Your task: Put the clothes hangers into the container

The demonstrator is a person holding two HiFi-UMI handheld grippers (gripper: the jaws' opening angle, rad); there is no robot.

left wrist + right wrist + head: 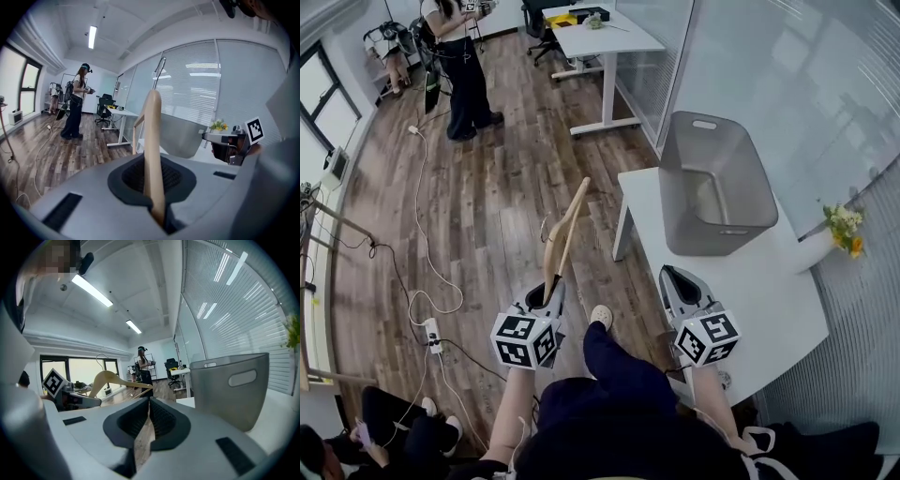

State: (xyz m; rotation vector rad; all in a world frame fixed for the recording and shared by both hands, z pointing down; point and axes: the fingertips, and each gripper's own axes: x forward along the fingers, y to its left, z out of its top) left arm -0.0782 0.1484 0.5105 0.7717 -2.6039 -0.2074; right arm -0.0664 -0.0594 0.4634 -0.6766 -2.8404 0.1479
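A wooden clothes hanger (564, 232) stands nearly upright over the floor, with my left gripper (551, 292) shut on its lower end. In the left gripper view the hanger (152, 136) rises between the pads of the left gripper (154, 192), its metal hook at the top. The grey container (717, 183) stands empty on the white table (759, 291), to the right of the hanger. My right gripper (668, 274) hovers over the table's near left edge, its jaws shut with nothing in them. From the right gripper (149, 404) I see the container (229, 390) at right and the hanger (110, 379) at left.
A person (464, 66) stands far back on the wooden floor. A white desk (605, 42) is behind the table. Cables and a power strip (431, 330) lie on the floor at left. A small vase of flowers (842, 230) stands by the glass wall. Someone sits at bottom left (356, 431).
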